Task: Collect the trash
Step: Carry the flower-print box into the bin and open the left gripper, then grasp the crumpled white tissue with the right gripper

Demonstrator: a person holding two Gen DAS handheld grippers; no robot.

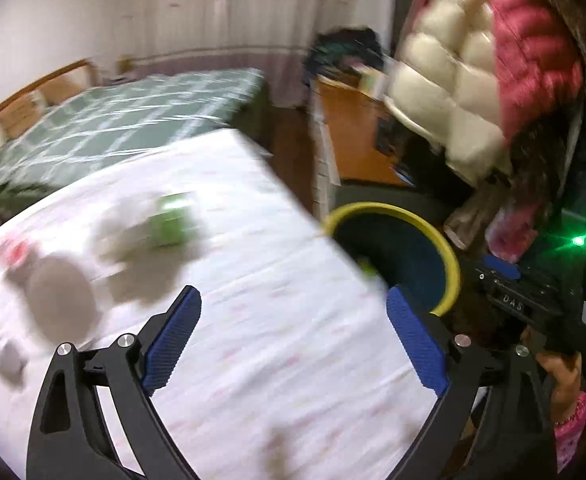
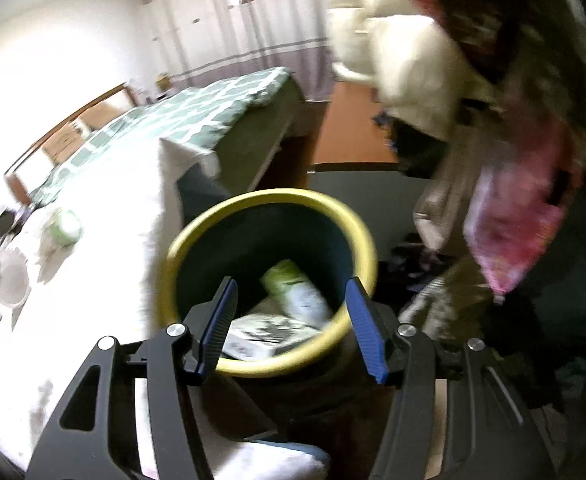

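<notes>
Trash is lying in two places: a green-and-white bottle (image 2: 297, 292) and a printed carton (image 2: 265, 336) are sitting inside the yellow-rimmed bin (image 2: 357, 216), while a green-labelled container (image 1: 171, 220) and a grey round lid or cup (image 1: 59, 300), both blurred, are resting on the white bedsheet (image 1: 285, 344). The right gripper (image 2: 291, 328) is hovering over the bin mouth with its fingers spread wide and holding nothing, which suggests a drop-off step is just finishing. The left gripper (image 1: 293, 340) is hanging above the sheet, likewise released and empty, with the bin just beside the bed edge. Next, I judge, one gripper needs to be reaching toward the green container, straddling it, then closing on it firmly. Beyond, a green checked blanket (image 1: 125, 120) is covering the bed.
</notes>
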